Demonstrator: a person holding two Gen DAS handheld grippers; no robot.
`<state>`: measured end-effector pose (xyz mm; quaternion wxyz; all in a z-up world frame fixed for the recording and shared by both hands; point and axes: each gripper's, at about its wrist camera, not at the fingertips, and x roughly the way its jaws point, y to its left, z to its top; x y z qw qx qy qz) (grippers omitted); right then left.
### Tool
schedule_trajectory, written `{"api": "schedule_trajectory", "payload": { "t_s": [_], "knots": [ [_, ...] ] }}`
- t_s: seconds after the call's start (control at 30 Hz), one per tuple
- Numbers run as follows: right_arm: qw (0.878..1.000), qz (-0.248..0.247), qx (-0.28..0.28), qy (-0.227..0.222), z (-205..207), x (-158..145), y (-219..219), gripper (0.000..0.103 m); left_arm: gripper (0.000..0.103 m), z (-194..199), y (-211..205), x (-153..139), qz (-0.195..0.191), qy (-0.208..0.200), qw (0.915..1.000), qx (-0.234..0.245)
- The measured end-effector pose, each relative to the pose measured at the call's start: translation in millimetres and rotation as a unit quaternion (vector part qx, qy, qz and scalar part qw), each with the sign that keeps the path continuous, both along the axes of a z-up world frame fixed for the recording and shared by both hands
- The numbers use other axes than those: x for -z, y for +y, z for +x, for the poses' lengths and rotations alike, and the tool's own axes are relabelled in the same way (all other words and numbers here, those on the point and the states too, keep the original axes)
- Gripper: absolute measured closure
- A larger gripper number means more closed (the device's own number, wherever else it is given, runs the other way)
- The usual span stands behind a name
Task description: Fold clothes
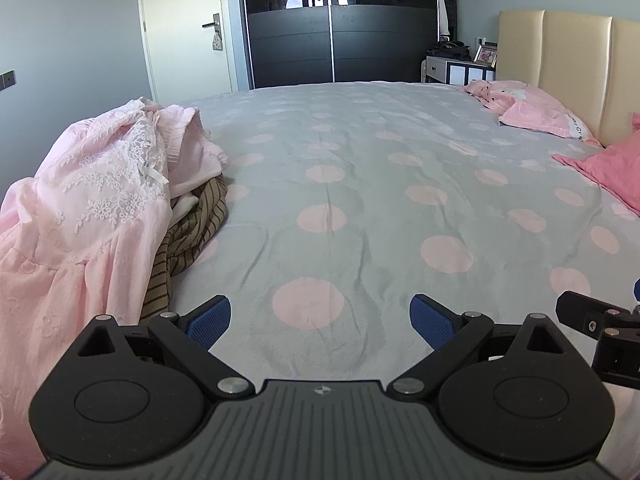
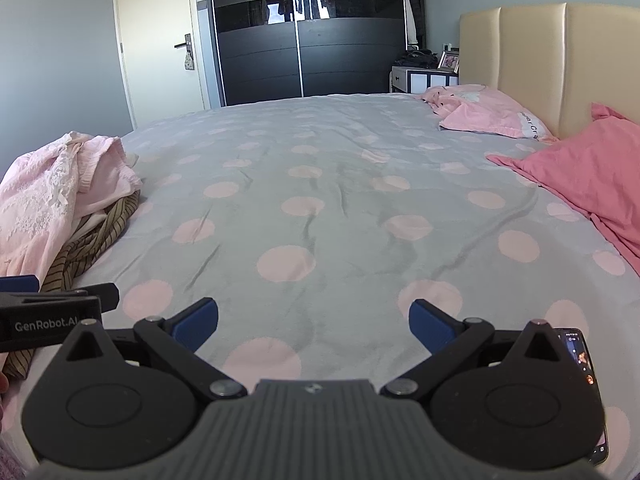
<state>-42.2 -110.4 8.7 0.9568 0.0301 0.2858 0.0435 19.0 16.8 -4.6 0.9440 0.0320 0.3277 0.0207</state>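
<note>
A heap of clothes lies on the left of the bed: a pink lace dress on top, a brown striped garment under it. The heap also shows in the right wrist view, the dress above the striped garment. My left gripper is open and empty, low over the grey sheet with pink dots, just right of the heap. My right gripper is open and empty over the sheet, further right. Each gripper shows at the edge of the other's view.
Two pink pillows lie at the beige headboard on the right. A phone lies on the bed by my right gripper. A black wardrobe, a door and a nightstand stand beyond the bed.
</note>
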Motion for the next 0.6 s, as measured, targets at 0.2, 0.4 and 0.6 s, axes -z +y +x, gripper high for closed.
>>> {"api": "schedule_trajectory", "payload": {
  "t_s": [0.2,0.4,0.6],
  "knots": [
    [1.000,0.003,0.003,0.002,0.2,-0.4,1.1,0.001,0.005,-0.8,7.2,0.1,0.001,0.002,1.0000,-0.005],
    [1.000,-0.001,-0.005,-0.001,-1.3,-3.5,-0.4,0.001,0.005,-2.7,17.8,-1.6,0.004,0.001,0.9999,-0.013],
    [1.000,-0.004,-0.016,-0.004,-0.5,-11.0,-0.2,0.001,0.012,5.3,51.8,-18.9,0.019,-0.011,0.9992,-0.035]
  ]
}}
